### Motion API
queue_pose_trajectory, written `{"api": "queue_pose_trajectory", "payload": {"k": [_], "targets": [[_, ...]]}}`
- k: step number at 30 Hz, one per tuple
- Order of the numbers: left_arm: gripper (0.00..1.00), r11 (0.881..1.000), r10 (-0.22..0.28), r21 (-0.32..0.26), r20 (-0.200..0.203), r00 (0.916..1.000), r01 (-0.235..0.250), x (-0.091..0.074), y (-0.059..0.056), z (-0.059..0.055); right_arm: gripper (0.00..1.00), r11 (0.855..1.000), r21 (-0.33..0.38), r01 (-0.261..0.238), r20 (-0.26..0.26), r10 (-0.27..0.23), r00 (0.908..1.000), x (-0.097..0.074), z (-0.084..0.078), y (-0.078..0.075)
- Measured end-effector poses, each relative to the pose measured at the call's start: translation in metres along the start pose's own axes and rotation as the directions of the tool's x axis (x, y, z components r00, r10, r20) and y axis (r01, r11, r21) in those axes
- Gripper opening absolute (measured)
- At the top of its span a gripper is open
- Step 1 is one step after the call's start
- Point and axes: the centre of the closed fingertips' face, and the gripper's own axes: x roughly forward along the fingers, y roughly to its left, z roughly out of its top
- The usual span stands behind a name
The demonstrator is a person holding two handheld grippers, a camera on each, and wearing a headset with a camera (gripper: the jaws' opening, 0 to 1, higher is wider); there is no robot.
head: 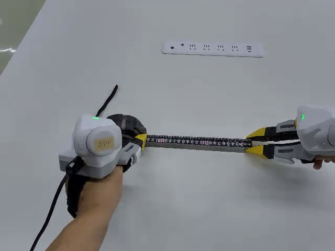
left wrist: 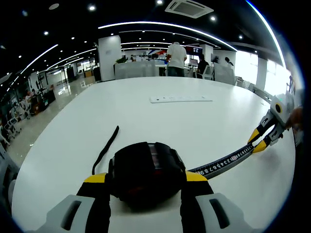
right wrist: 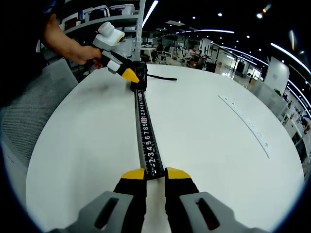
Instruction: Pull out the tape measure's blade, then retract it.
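- Left tool [head: 140, 144]: clenched around one rounded black plastic tape-measure case [left wrist: 146, 167] on the smooth white tabletop [head: 209, 198].
- Right tool [head: 255, 142]: pinching the tip of one flat numbered blade [head: 196, 141], drawn out.
- One long white power strip [head: 212, 48].

In my head view, the left gripper [head: 137, 145] covers most of the tape measure's case [head: 131, 124]. The right gripper [head: 256, 141] runs off the right edge, and its closed jaws hide the tip of the blade [head: 199, 141]. The bottom edge cuts off the left gripper's cable [head: 49, 214].
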Motion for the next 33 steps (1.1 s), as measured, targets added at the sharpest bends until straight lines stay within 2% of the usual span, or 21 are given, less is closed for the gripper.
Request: {"api": "queue_pose_trajectory", "payload": {"k": [9,12,17,20,28,33], "targets": [[0.57,1.0,-0.005,0.003,-0.008,1.0,0.005,0.001,-0.001,-0.001,0.12,1.0,0.001,-0.007,0.0,0.007,1.0,0.001,0.001,0.003],[0.57,1.0,0.011,0.006,-0.021,0.9997,-0.011,0.0,-0.001,-0.001,0.12,1.0,0.005,-0.007,-0.001,0.007,1.0,0.0,0.0,0.003],[0.65,1.0,0.019,-0.024,0.014,0.9997,-0.019,-0.005,-0.008,0.011,0.12,1.0,0.004,-0.008,-0.004,0.008,1.0,0.0,0.0,0.003],[0.65,0.997,0.038,-0.065,0.01,0.9992,-0.037,-0.001,-0.005,0.012,0.12,1.0,0.006,-0.009,-0.004,0.009,1.0,0.0,0.0,0.003],[0.65,0.99,0.072,-0.123,-0.021,0.9972,-0.074,0.005,0.002,0.006,0.13,1.0,0.006,-0.009,-0.005,0.009,0.9999,0.0,0.0,0.004],[0.64,0.986,0.059,-0.153,-0.042,0.9974,-0.065,0.009,0.0,0.003,0.13,1.0,0.008,-0.009,-0.007,0.009,0.9999,0.0,0.0,0.004]]}}
